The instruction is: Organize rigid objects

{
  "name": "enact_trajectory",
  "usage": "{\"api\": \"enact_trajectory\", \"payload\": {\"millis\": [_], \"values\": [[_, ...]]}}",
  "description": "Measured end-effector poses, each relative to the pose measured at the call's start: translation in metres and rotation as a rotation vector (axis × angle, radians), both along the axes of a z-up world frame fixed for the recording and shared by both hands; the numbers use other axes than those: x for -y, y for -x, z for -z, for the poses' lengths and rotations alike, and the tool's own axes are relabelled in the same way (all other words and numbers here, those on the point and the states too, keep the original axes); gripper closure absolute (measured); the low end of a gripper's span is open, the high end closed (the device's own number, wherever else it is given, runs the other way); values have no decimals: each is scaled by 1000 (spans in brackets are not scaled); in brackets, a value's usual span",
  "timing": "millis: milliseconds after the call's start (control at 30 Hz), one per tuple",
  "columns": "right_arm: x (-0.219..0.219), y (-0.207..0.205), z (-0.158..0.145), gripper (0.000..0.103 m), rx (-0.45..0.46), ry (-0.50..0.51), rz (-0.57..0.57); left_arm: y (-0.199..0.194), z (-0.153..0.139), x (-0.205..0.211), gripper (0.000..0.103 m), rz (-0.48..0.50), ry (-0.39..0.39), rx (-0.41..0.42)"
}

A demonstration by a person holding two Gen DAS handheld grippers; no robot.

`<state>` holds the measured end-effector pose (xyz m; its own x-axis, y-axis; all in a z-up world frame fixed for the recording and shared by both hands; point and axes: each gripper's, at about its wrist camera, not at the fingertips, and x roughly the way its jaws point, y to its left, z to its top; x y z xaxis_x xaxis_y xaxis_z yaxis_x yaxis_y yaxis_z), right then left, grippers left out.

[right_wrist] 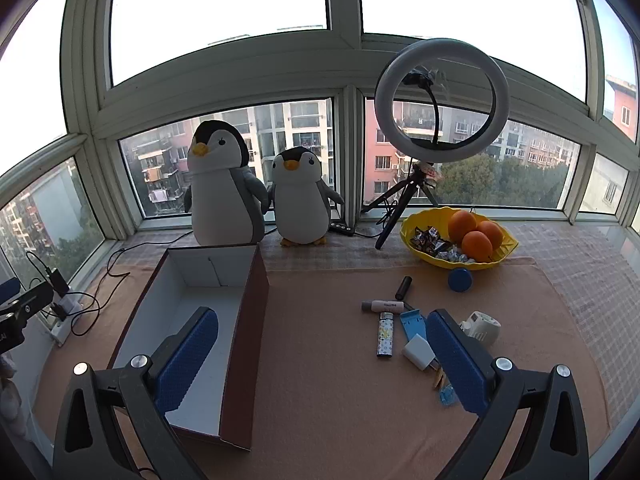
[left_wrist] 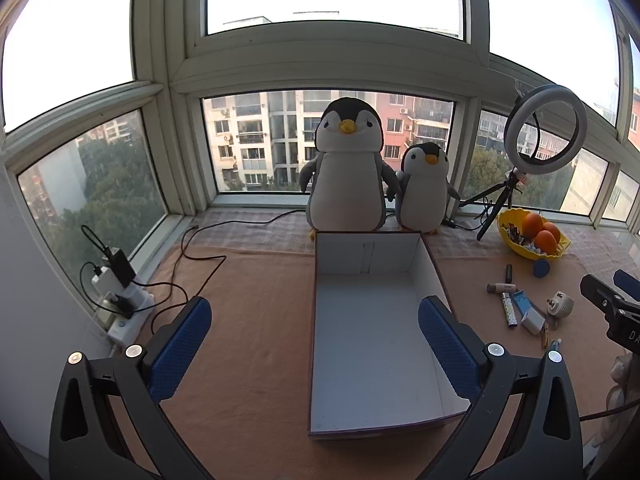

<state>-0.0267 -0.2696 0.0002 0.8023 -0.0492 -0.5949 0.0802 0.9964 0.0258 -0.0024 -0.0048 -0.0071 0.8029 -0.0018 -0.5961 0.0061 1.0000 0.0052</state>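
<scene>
The left gripper (left_wrist: 315, 344) hangs with its blue-padded fingers (left_wrist: 180, 348) spread wide and nothing between them, poised over the near left part of an open cardboard box (left_wrist: 372, 336), one finger over the cloth and the other over the box's white floor. The right gripper (right_wrist: 322, 360) is likewise wide apart and holds nothing; its left finger (right_wrist: 188, 360) shows over the box interior (right_wrist: 192, 304) and its right finger (right_wrist: 456, 364) over the scattered small items. Those items lie on the peach cloth (right_wrist: 320, 340) to the right of the box, well apart from it: a patterned lighter (right_wrist: 385, 336), a white charger block (right_wrist: 418, 351), a blue plastic stand (right_wrist: 412, 320), a beige tube (right_wrist: 382, 306), a dark cylinder (right_wrist: 403, 287), a white plug adapter (right_wrist: 482, 327), a blue round lid (right_wrist: 460, 279) and wooden clothespins (right_wrist: 439, 376) partly hidden by the finger. Beyond them sits a yellow bowl (right_wrist: 416, 248) with three oranges (right_wrist: 476, 232) and wrapped sweets (right_wrist: 430, 239). Behind the box stand a large plush penguin (right_wrist: 224, 192) and a small plush penguin (right_wrist: 300, 200), with a ring light (right_wrist: 440, 96) on a tripod to the right. A power strip (left_wrist: 124, 304) with cables lies by the left window.
</scene>
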Motion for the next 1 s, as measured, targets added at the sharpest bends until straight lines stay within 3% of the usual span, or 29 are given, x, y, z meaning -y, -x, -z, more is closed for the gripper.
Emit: {"api": "enact_trajectory", "payload": {"millis": [1000], "values": [[4, 2, 3, 1, -4, -5, 10, -2, 7, -1, 0, 8, -5, -30]]}}
